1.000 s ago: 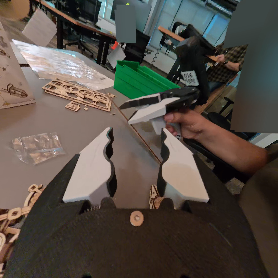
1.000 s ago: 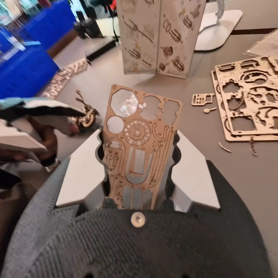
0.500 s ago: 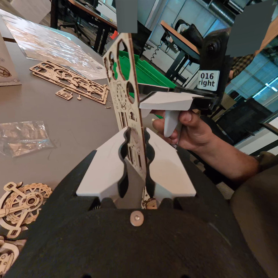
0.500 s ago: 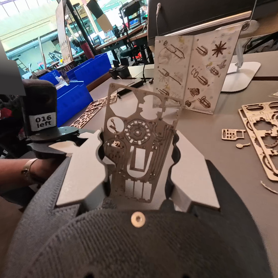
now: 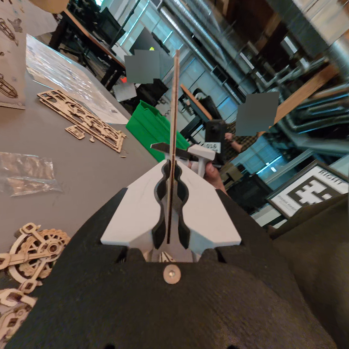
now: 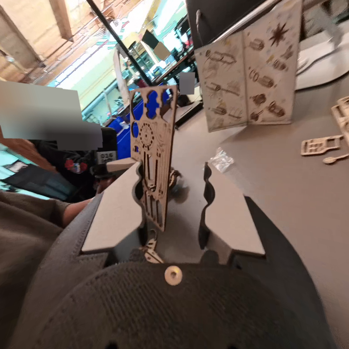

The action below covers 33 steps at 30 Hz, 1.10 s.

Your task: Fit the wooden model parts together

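A thin laser-cut wooden parts sheet (image 5: 172, 113) stands upright, seen edge-on in the left wrist view. My left gripper (image 5: 171, 161) is shut on its lower part. In the right wrist view the same sheet (image 6: 153, 132) shows its cut-out face. My right gripper (image 6: 172, 166) is open, its jaws wide apart. The sheet stands between them, close to the left finger (image 6: 117, 204), with a clear gap to the other. Its fingers (image 5: 200, 153) show beyond the sheet in the left wrist view. A partly built wooden gear model (image 5: 34, 251) lies on the grey table (image 5: 75, 179).
Flat wooden parts sheets (image 5: 81, 117) and a small loose part (image 6: 321, 147) lie on the table. A clear plastic bag (image 5: 26, 173) lies to the left. A folded instruction leaflet (image 6: 249, 75) stands behind. A green bin (image 5: 151, 128) sits past the table edge. My right fingertips sit around 7 cm from my left ones.
One second ago my right gripper held the sheet and my left was open. My left gripper has closed on the sheet, my right has opened off it, and both have tilted upward.
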Tool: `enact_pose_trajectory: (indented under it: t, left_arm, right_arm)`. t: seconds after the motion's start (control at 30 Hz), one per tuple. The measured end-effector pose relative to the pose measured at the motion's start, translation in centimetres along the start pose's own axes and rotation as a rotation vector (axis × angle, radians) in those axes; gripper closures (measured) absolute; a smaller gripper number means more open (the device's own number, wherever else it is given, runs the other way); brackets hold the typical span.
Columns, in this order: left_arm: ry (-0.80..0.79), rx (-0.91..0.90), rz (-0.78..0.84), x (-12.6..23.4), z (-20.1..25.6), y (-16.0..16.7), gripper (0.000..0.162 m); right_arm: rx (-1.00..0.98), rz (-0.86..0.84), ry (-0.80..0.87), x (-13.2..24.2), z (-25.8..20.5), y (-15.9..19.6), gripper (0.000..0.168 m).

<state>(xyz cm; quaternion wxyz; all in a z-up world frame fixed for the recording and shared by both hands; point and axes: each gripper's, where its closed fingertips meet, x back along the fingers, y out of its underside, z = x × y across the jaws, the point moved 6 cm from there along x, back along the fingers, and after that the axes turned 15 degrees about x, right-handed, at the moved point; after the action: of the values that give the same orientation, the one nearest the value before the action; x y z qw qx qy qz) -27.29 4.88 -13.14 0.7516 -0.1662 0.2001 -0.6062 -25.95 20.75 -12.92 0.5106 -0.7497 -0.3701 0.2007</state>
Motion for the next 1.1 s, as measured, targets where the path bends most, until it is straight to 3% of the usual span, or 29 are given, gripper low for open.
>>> enact_pose_trajectory:
  t: [0.13,0.27,0.4,0.53,0.8,0.9,1.0,1.1]
  left_arm:
    - [0.066,0.113,0.032,0.4,-0.2,-0.6,0.161]
    - [0.075,0.132,0.044,0.6,-0.3,-0.8,0.161]
    - [0.055,0.132,0.035,0.5,-0.5,-0.7,0.148]
    - [0.041,0.102,-0.012,0.1,-0.5,-0.1,0.123]
    - [-0.099,-0.12,0.005,0.1,-0.3,-0.3,0.104]
    - [-0.235,-0.294,0.102,1.1,0.4,-2.4,0.1]
    - [-0.412,-0.447,0.23,2.3,1.3,-7.0,0.098]
    - [-0.648,-0.588,0.206,2.2,-0.5,-12.2,0.07]
  right_arm:
    - [-0.074,-0.016,-0.126,-0.7,-1.0,0.6,0.119]
    - [-0.019,-0.038,-0.149,-1.0,-1.7,0.8,0.161]
    - [-0.041,-0.011,-0.169,-0.8,-1.8,0.4,0.165]
    - [-0.104,0.025,-0.188,-0.5,-1.5,0.2,0.168]
    - [-0.082,-0.008,-0.097,0.7,-0.2,0.0,0.168]
    - [-0.099,-0.146,0.027,1.8,1.7,1.2,0.168]
    - [-0.173,-0.334,0.078,2.1,3.1,3.6,0.167]
    - [-0.212,-0.422,0.132,1.9,4.1,5.2,0.163]
